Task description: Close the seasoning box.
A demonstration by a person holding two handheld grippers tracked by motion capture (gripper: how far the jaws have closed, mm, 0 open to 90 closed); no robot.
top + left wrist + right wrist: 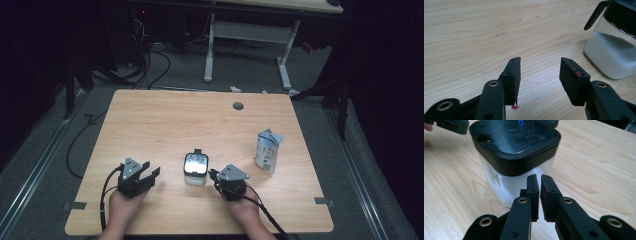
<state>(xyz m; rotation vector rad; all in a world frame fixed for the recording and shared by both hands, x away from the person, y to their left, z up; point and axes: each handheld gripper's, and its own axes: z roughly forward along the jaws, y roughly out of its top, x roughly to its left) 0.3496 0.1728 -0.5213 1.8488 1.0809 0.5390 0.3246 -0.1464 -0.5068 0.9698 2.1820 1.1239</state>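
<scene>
1. Centrally, a square jar point(195, 169) with clear walls and a black lid is seen standing upright on the wooden table point(175, 125), near the front edge and between the two grippers.
2. White powder is seen inside the jar point(610, 53), heaped higher toward one side; a black tab or handle point(595, 15) is seen projecting from the lid.
3. The left gripper point(150, 175) is held just left of the jar, apart from it; its jaws are shown well parted in the left gripper view point(539, 75), with nothing but bare table between them.
4. A small red mark point(515, 107) is seen on the table beneath the left jaw, and red traces are seen on the pad of the other jaw.
5. The right gripper point(214, 176) is held just right of the jar, its tips pointed at the jar's lower wall.
6. Its jaws point(540, 186) are shown nearly closed, with a narrow slit left between the pads and nothing held in it; whether the tips touch the jar point(514, 157) cannot be judged with certainty, though they appear to stop just short.
7. A white and blue packet point(268, 151) is seen standing upright on the table to the right, well apart from the jar.
8. A round grommet hole point(238, 106) is seen near the table's far edge.
</scene>
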